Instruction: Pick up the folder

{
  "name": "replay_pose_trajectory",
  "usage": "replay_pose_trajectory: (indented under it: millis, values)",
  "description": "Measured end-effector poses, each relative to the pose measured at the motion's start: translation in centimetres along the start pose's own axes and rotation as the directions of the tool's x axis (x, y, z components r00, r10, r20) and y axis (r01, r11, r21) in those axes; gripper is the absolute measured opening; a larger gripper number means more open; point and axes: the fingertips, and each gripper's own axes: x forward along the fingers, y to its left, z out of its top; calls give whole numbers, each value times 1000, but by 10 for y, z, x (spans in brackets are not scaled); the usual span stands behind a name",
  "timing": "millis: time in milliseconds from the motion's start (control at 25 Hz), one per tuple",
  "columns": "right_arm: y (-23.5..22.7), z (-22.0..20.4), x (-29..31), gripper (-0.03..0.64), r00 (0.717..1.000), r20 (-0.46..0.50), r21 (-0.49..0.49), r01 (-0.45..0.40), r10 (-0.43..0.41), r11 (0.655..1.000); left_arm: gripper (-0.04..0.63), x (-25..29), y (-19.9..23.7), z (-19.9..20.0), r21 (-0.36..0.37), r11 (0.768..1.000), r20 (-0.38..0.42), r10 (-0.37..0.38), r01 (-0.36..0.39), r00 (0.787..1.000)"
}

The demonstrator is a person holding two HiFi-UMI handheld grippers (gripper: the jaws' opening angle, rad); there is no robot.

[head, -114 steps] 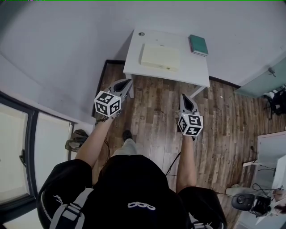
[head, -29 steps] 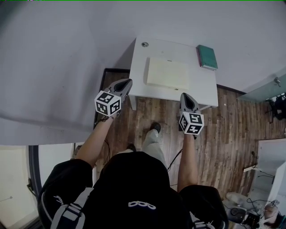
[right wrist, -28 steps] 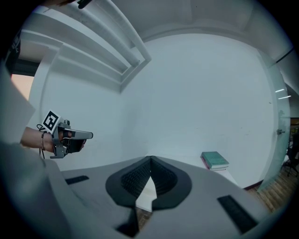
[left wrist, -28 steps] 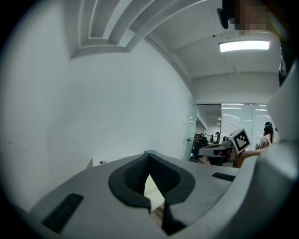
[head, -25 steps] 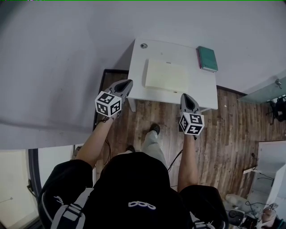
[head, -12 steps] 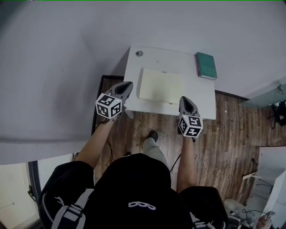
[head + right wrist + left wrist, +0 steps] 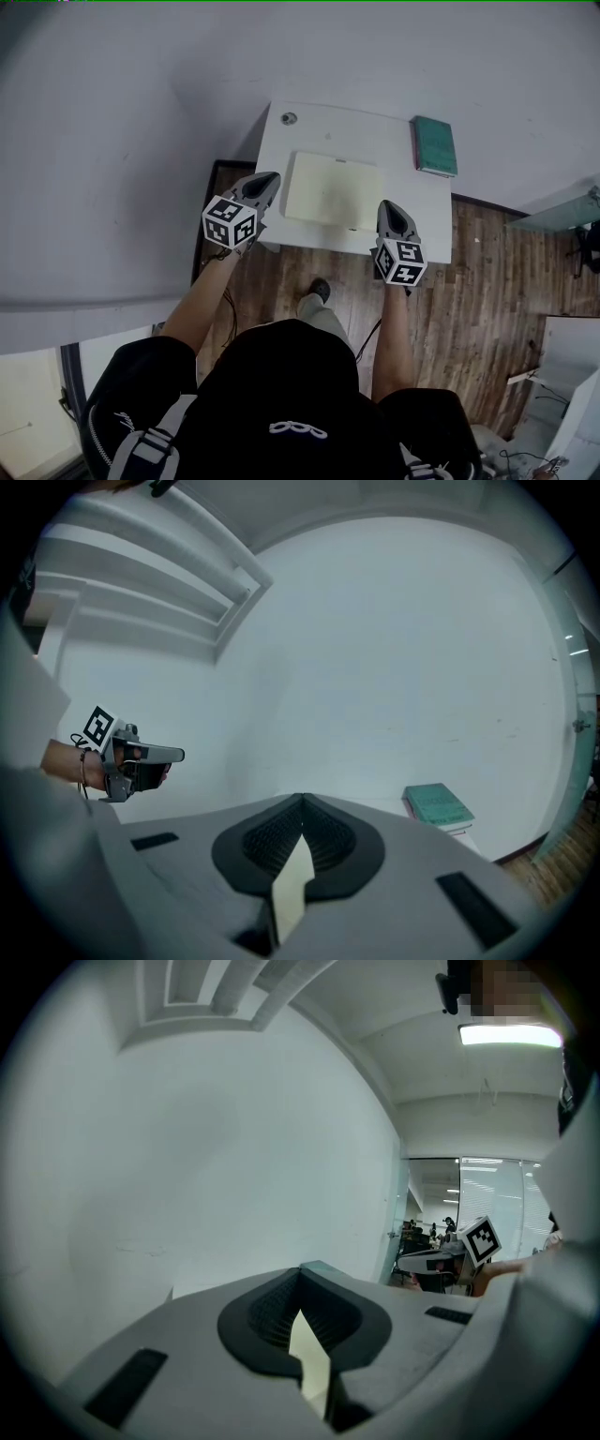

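The folder [image 7: 334,190] is pale yellow and lies flat in the middle of a white table [image 7: 375,131]. My left gripper [image 7: 268,177] hovers at the table's near left corner, just left of the folder, with its jaws shut and empty. Over the near edge, off the folder's near right corner, my right gripper [image 7: 389,206] is also shut on nothing. The left gripper view shows my left gripper [image 7: 302,1269] closed to a point against the white wall. In the right gripper view my right gripper [image 7: 302,799] is closed too, and the left gripper [image 7: 178,755] shows at the left.
A green book [image 7: 434,145] lies at the table's far right corner, also seen as the green book [image 7: 439,807] in the right gripper view. A small round object [image 7: 289,119] sits at the far left corner. White wall stands behind the table, wood floor [image 7: 487,281] below, a dark mat [image 7: 211,216] to its left.
The person has walked forward, so the table has drawn nearer. Both grippers, earlier over the floor short of the table, now reach its near edge beside the folder. Both stayed shut.
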Motion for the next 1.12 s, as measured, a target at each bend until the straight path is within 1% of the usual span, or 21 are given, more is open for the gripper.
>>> replay_pose_trajectory:
  millis: [720, 1120]
  values:
    - [-64, 9, 40, 23, 999, -2, 6, -54, 54, 999, 21, 66, -6, 11, 7, 999, -16, 51, -51, 999]
    - [-83, 11, 55, 23, 995, 1, 6, -102, 102, 995, 21, 80, -11, 9, 4, 995, -26, 101, -101, 995]
